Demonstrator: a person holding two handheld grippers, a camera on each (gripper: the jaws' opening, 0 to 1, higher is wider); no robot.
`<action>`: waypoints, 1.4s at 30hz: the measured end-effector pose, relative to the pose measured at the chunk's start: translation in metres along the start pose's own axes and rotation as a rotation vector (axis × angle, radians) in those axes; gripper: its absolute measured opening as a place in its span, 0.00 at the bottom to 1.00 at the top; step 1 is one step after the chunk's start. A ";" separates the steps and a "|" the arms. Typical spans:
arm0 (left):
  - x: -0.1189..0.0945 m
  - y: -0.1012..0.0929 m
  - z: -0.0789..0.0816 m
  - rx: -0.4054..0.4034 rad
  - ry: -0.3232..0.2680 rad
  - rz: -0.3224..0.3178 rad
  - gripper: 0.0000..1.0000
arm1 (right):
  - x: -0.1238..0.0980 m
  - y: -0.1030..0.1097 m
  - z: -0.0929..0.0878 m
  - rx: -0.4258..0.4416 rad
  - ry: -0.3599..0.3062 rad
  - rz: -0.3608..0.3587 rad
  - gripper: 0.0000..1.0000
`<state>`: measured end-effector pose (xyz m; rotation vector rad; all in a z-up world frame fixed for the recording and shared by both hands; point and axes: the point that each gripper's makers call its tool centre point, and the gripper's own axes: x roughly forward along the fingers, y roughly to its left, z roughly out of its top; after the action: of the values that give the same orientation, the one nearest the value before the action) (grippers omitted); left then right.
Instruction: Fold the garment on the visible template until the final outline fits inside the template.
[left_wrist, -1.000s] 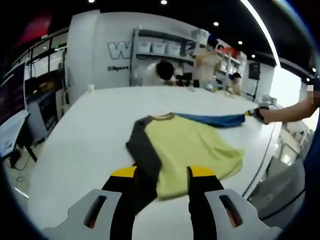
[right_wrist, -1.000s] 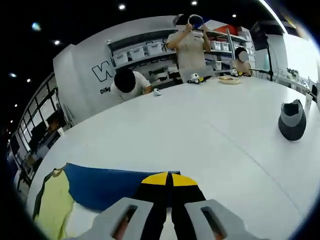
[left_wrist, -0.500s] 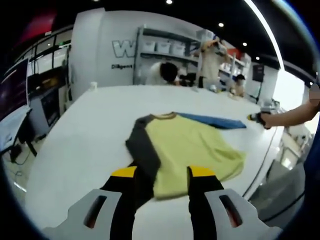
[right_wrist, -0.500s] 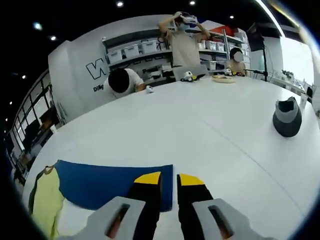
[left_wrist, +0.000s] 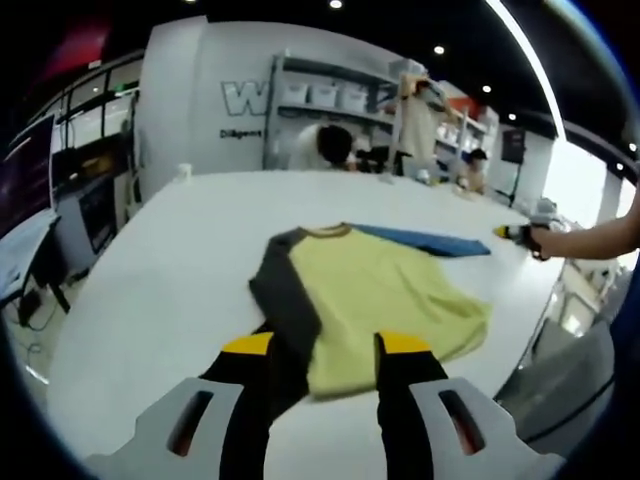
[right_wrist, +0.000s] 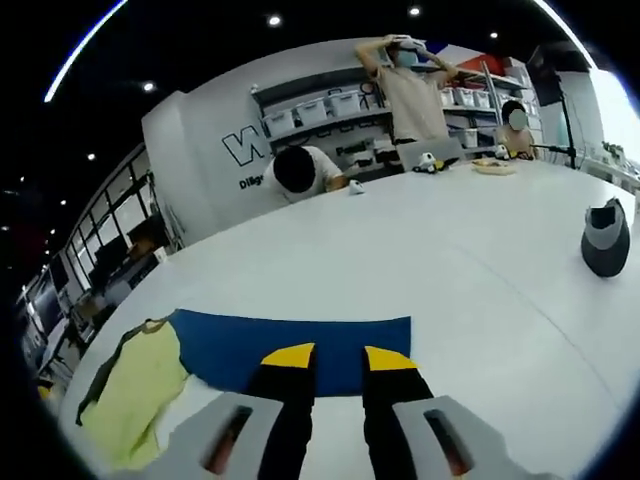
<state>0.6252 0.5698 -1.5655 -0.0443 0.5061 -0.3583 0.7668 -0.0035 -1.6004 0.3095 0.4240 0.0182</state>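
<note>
**Shirt flat, both grippers apart**

Here, your shirt (left_wrist: 370, 300) lies spread on the white table (left_wrist: 170, 260), with its yellow body in the middle. Its dark sleeve (left_wrist: 285, 300) runs down toward your left gripper (left_wrist: 325, 345), and its blue sleeve (left_wrist: 425, 241) stretches out flat toward the far edge.

In the left gripper view, your left gripper's jaws stand apart with nothing between them. Their yellow tips sit over the near end of the dark sleeve and the hem of the yellow body; I cannot tell whether they touch the cloth. Your right gripper (left_wrist: 512, 232) shows at the right of that view, just beyond the cuff of the blue sleeve, with your arm (left_wrist: 590, 240) behind it.

In the right gripper view, your right gripper (right_wrist: 338, 352) also has its jaws parted and holds nothing. The blue sleeve (right_wrist: 300, 340) lies flat just ahead of the tips, and the yellow body (right_wrist: 135, 385) is off to the left. A dark cap (right_wrist: 606, 238) rests on the table well to the right. People (right_wrist: 300, 170) are at the table's far side, before shelves (right_wrist: 330, 105).
</note>
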 end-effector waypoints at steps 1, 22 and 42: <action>0.000 0.000 0.000 -0.008 -0.007 -0.008 0.36 | -0.004 0.007 0.000 0.005 -0.006 0.016 0.16; -0.017 0.020 -0.019 -0.023 -0.022 -0.022 0.39 | -0.075 0.132 -0.025 -0.113 0.033 0.455 0.24; -0.022 0.044 -0.061 0.304 0.238 -0.098 0.50 | -0.133 0.204 -0.065 -0.387 0.299 0.827 0.64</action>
<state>0.5923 0.6218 -1.6138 0.2717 0.6812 -0.5367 0.6284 0.1988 -1.5419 0.0797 0.5523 0.9538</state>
